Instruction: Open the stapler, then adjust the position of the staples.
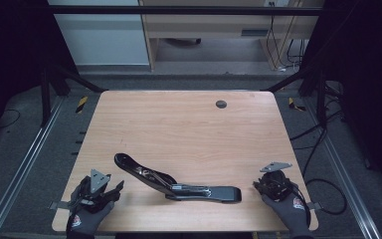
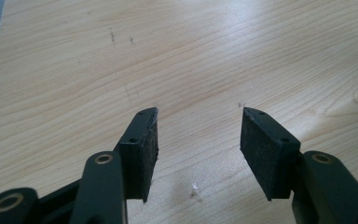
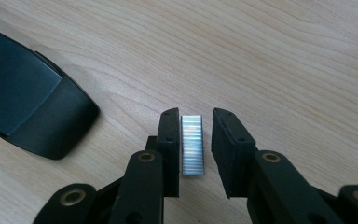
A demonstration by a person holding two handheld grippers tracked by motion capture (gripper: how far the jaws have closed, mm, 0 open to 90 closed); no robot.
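Looking down our right hand-held gripper point(image 3: 195, 119), we found its jaws parted around a staple strip point(image 3: 192, 145) that touched one pad only, beside the opened stapler point(image 1: 176, 183) on the counter point(image 1: 189, 124); we judged it could tip, while our left hand-held gripper point(image 2: 198, 123) stood half-open and empty.

My left gripper point(image 1: 110, 191) low at near-left, jaws apart, nothing between pads. My right gripper point(image 1: 256, 185) low at near-right, jaws parted, pads not pressing.
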